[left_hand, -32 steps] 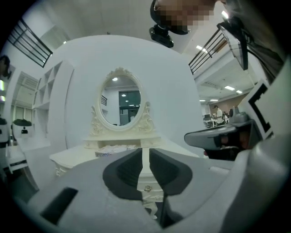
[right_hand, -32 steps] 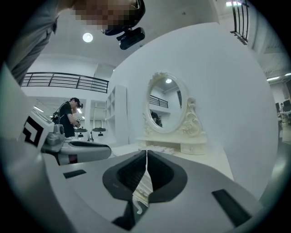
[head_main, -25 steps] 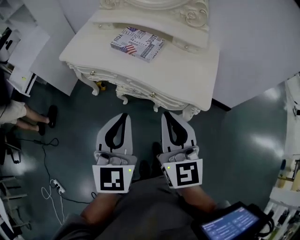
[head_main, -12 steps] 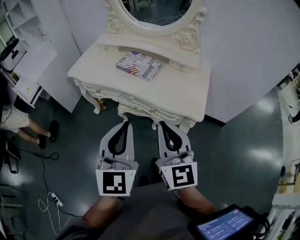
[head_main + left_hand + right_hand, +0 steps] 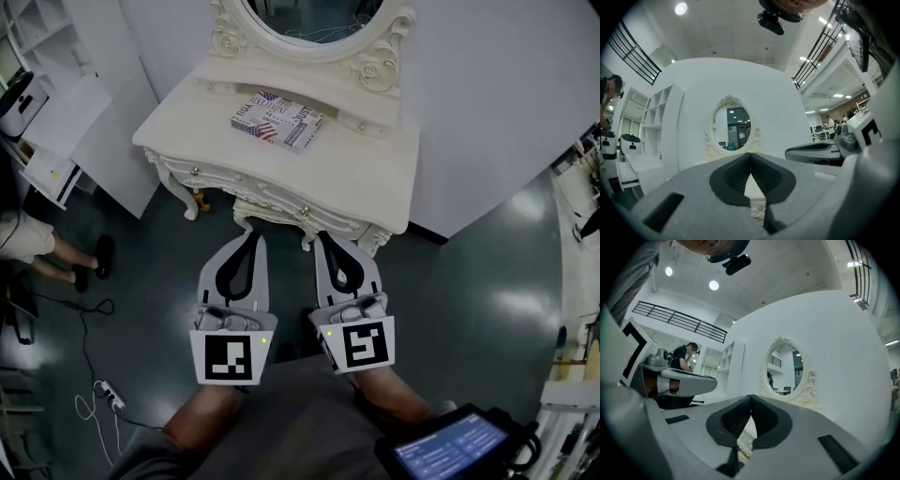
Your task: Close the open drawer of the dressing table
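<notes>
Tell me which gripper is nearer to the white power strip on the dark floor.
Left. The left gripper is right of the white power strip; the right gripper is farther right.

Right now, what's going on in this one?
A person stands facing a white dressing table, holding a gripper in each hand. The left gripper and the right gripper are both shut on nothing, pointing at the table's front and not touching it. A flag-printed box lies on the tabletop in front of the oval mirror. Whether a drawer stands open can't be told from here.
</notes>
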A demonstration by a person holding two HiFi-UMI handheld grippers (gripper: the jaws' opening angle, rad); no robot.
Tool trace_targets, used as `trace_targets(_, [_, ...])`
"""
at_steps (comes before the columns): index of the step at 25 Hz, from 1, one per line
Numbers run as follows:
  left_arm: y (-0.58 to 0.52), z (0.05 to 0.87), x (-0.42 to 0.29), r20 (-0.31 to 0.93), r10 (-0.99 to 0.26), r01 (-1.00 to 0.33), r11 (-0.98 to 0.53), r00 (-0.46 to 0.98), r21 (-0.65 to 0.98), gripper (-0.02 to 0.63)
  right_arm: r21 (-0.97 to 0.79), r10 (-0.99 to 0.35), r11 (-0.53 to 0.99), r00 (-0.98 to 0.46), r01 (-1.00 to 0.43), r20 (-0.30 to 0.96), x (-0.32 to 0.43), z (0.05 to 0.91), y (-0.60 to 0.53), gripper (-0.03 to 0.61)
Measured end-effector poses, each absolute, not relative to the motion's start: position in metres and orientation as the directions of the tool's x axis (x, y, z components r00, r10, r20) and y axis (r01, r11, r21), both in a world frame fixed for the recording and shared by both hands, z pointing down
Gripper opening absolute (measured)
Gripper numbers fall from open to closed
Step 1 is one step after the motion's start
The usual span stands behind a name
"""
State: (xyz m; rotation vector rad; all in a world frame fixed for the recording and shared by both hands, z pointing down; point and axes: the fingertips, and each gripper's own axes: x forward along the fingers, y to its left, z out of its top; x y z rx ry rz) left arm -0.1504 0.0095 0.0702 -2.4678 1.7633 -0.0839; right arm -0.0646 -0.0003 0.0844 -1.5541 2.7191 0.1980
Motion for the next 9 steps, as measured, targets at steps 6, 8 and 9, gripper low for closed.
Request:
trace_targets(6, [0.013,0.0738,-0.1498,-0.015,-0.944,-0.939,-0.325,0.329,-0.114,0.015,0.118,-0.857,0.501,-0.51,-0.857,-0.068,-0.0645,0.0857,0.0033,0.014])
trace_targets(8, [0.0159,0.0749,-0.1501,-0.004,-0.944,-0.937,-0.328,0.331,-0.119,0.015,0.121,-0.857,0.501,-0.511,-0.857,-0.071,-0.0648,0.0841,0.0058,0.014])
trace_targets(9, [0.0174,0.0753,-0.1502,0.001,-0.944,-0.937,-0.329,0.331,-0.12,0.015,0.123,-0.857,0.501,-0.511,-0.857,-0.072,-0.065,0.0832,0.007,0.014])
